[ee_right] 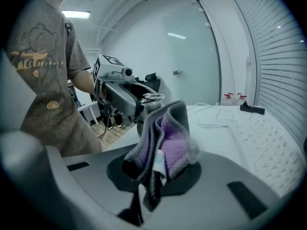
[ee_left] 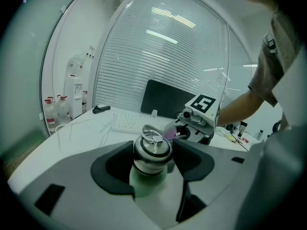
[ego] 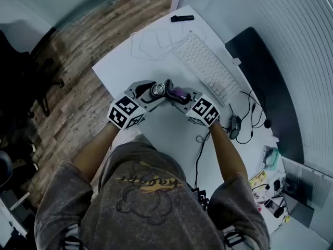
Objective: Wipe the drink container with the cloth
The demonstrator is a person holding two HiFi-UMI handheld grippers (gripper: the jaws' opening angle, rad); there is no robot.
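A person seen from above stands at a white worktop (ego: 166, 134) with a gripper in each hand, the two grippers meeting just in front of the body.

The left gripper (ego: 150, 94) is clamped on a drink bottle with a pale green body and a stainless steel cap (ee_left: 151, 153). Its dark pads press on either side, just under the cap. The bottle is upright: its long axis runs straight up and down, and the cap, with its wire ring handle, points up toward the head camera. It sits near the worktop's left edge, close to the person. Whether its base rests on the worktop cannot be told.

The right gripper (ee_right: 156, 169) is clenched on a folded fleece cloth, grey outside and purple inside (ee_right: 168, 133), with a small white label at the fold. The cloth stands up out of the jaws and reaches the right side of the bottle's cap, just beside it or touching.

Beyond the grippers a white keyboard (ego: 205, 69) lies toward the worktop's right edge. A thin white cable (ego: 151, 43) loops near the far left corner, and a small black object (ego: 182, 18) lies at the far edge.
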